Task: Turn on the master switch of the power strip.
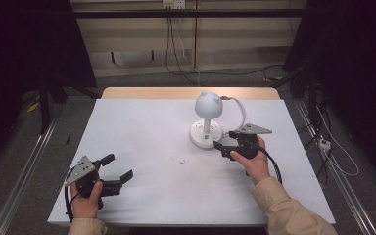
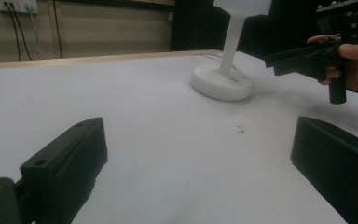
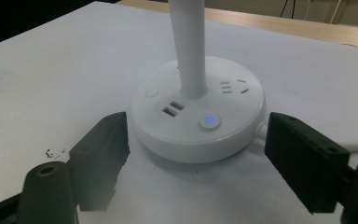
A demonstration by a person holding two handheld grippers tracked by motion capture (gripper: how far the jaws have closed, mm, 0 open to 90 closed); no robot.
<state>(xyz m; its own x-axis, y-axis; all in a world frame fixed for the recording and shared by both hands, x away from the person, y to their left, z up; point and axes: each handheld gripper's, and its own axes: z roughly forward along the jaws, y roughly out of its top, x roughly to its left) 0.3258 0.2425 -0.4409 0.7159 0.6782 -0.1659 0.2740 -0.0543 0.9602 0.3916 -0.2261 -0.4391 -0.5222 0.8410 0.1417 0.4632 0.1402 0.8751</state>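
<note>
Desk lamp [image 1: 207, 120]: stood right of centre on table [image 1: 142, 147], lit button [image 3: 209, 122] on base. Right gripper [image 1: 227, 139]: fingers spread, empty, just beside base. Left gripper [image 1: 117, 171]: fingers apart, empty, well apart from lamp. Button perhaps pressed; best retracted straight, clear of stem.

Three cameras, one table

High view looks down from the near side; both gripper views sit low, close, sharing the white lamp base [image 2: 221, 82] on the table [image 1: 142, 127].
</note>
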